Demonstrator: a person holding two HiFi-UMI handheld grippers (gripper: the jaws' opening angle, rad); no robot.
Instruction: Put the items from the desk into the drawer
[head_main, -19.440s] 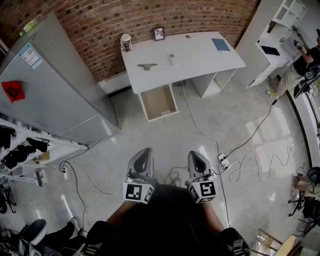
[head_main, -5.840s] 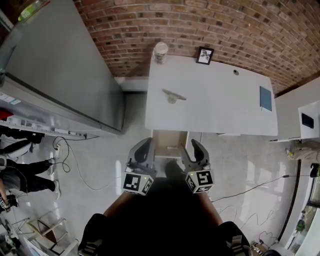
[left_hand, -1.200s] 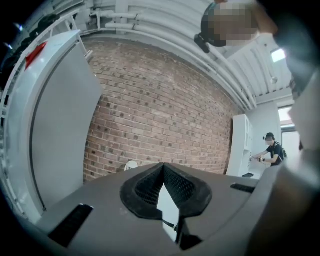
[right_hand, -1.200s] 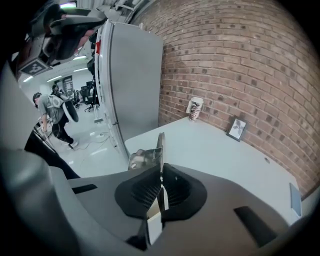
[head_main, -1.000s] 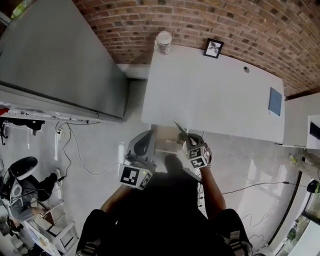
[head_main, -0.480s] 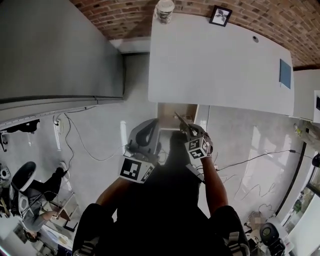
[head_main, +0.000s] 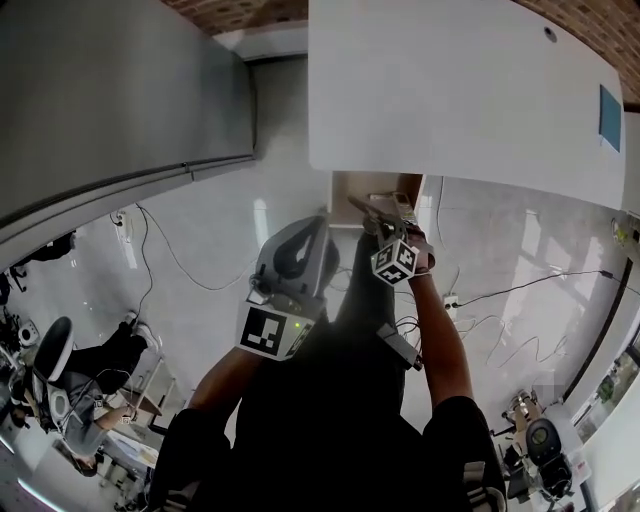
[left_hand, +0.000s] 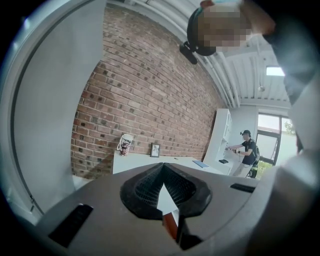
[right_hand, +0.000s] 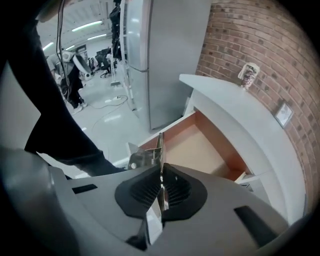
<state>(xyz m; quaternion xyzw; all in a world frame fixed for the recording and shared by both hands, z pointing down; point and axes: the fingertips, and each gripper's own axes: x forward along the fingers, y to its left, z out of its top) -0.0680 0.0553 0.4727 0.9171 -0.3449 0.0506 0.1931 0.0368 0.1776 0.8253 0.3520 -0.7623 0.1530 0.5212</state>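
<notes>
The metal bracket (head_main: 370, 206) (right_hand: 148, 157) sits clamped in the right gripper (head_main: 384, 222) (right_hand: 161, 174). The jaws are pressed together on its thin plate, which stands edge-on between them with its folded part sticking out past the tips. It hangs over the front part of the open drawer (head_main: 349, 186) (right_hand: 201, 146), just below the near edge of the desk (head_main: 450, 90) (right_hand: 235, 116), and I cannot tell whether it touches the drawer. The right arm reaches forward with the gripper tipped steeply downward. The left gripper (head_main: 303, 240) (left_hand: 164, 186) has its jaws together with nothing between them. It is held back beside the right one, over the floor to the drawer's left, pointing nearly level toward the brick wall (left_hand: 145, 100).
</notes>
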